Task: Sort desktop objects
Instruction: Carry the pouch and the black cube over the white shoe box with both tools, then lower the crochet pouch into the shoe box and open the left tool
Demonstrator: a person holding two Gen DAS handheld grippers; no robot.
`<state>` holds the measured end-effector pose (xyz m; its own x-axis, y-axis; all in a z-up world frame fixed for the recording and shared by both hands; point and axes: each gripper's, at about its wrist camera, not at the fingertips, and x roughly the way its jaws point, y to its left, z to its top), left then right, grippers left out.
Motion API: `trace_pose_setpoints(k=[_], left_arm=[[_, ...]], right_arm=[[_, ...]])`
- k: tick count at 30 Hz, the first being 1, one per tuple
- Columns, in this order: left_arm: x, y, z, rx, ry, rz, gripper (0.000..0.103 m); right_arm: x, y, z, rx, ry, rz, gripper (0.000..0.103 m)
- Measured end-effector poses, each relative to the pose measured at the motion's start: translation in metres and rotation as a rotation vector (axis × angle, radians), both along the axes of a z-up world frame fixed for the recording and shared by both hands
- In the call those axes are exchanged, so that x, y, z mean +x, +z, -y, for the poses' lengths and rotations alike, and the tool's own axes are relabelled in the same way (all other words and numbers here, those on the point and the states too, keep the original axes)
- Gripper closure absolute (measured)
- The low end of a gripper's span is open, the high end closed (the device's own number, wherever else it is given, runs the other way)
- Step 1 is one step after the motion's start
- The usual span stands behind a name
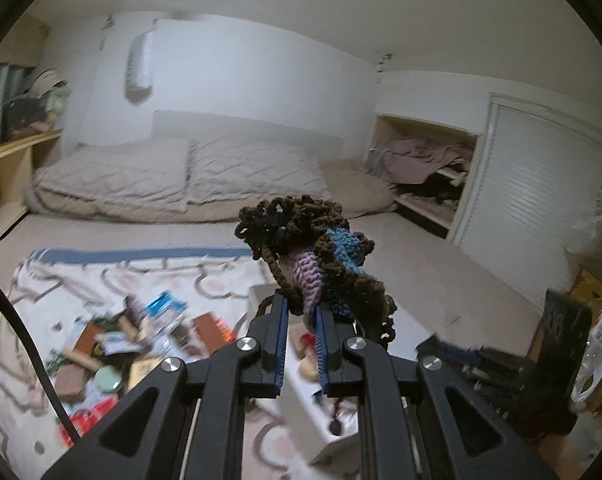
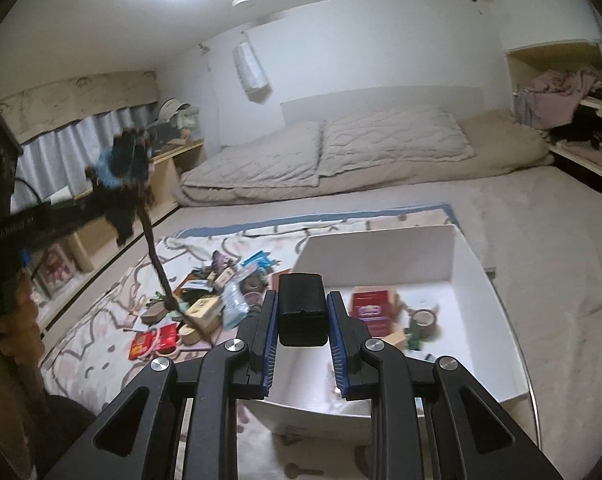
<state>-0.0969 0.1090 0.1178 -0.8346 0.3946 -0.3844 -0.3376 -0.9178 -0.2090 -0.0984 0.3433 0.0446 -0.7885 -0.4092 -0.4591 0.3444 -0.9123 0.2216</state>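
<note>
My left gripper [image 1: 302, 304] is shut on a crocheted yarn piece [image 1: 309, 240], brown, blue and purple, held up in the air. It also shows blurred in the right wrist view [image 2: 127, 168], high at the left with a dark cord hanging down. My right gripper [image 2: 302, 302] is shut on a black box-shaped object [image 2: 302, 308] above the near edge of a white box [image 2: 467, 252]. The white box holds a red packet [image 2: 371, 308], a tape roll [image 2: 423, 318] and other small items. It also shows below my left gripper [image 1: 301, 408].
A pile of small desktop items [image 2: 205, 300] lies on a patterned blanket [image 2: 89, 360] left of the white box. It also shows in the left wrist view [image 1: 133, 336]. A bed with beige bedding [image 2: 341, 156] is behind. Shelves [image 2: 573, 120] stand at the right.
</note>
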Motion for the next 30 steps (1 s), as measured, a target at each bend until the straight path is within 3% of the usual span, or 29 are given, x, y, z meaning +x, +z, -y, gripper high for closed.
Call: trace_pose_setpoints(k=[7, 15, 20, 30], left_arm=[[-0.023, 0.015, -0.034, 0.017, -0.093, -0.032, 0.09], [-0.052, -0.016, -0.068, 0.009, -0.187, 0.062, 0.09], [-0.071, -0.048, -0.084, -0.117, -0.198, 0.134, 0.09], [-0.101, -0.097, -0.1, -0.461, -0.21, 0.216, 0.09]], right_arm=[[-0.004, -0.014, -0.022, -0.022, -0.029, 0.028, 0.078], [-0.01, -0.027, -0.041, -0.032, -0.055, 0.06, 0.078], [-0.01, -0.034, -0.051, -0.045, -0.061, 0.074, 0.078], [-0.013, -0.046, -0.058, -0.05, -0.059, 0.103, 0.078]])
